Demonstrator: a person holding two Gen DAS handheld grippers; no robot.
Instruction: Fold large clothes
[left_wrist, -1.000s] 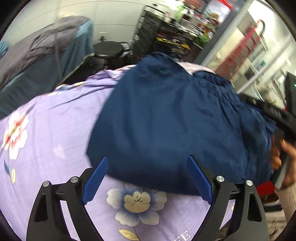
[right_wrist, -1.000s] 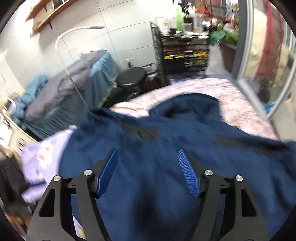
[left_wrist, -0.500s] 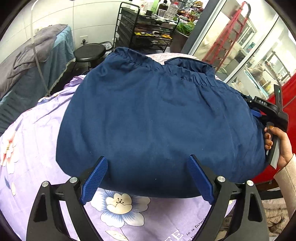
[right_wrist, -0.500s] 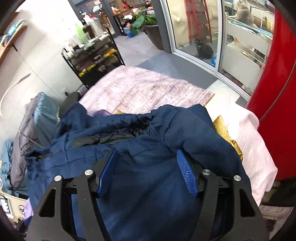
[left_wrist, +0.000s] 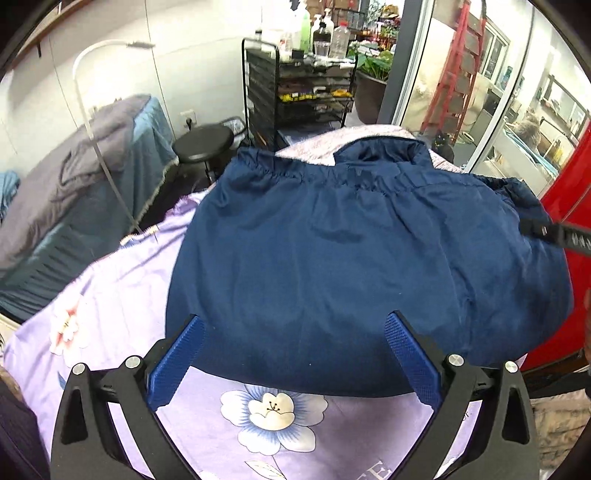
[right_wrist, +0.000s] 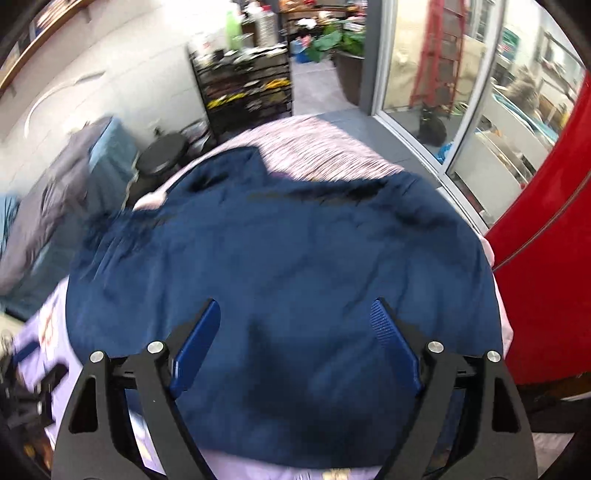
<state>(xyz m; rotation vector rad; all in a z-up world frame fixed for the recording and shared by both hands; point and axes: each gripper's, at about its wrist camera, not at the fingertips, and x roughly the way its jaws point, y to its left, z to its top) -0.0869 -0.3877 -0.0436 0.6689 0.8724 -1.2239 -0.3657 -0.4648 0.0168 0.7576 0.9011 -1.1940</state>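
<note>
Your left gripper (left_wrist: 291, 354) hangs above the near edge of the dark navy blue fabric garment (left_wrist: 351, 266), its blue ribbed pads spread wide and opening further, nothing between them but air over the cloth. The garment lies bunched in a broad, already doubled-over mound on the lilac bedsheet printed with pale flowers (left_wrist: 122, 295), its gathered elastic hem along the far side. Your right gripper (right_wrist: 295, 332) hovers over the same garment (right_wrist: 280, 258), jaws apart and opening too, gripping nothing; that view is blurred, so finer creases cannot be read.

Expect the cloth to be soft, limp and light for its bulk, likely a little slick, so it will sag and slide rather than hold a crease. Take it at edges or corners: the near hem with your left, the right-hand edge near the red panel (left_wrist: 569, 192) with your right, pinching through all layers.

The sheet covers a bed, with a pinkish speckled cover (right_wrist: 317, 147) beyond the garment. Leftward sits a grey and teal draped bed (left_wrist: 74, 177), then a round black stool (left_wrist: 203, 142), a black wire shelf cart of bottles (left_wrist: 295, 85), and glass doors (left_wrist: 461, 74) at right.
</note>
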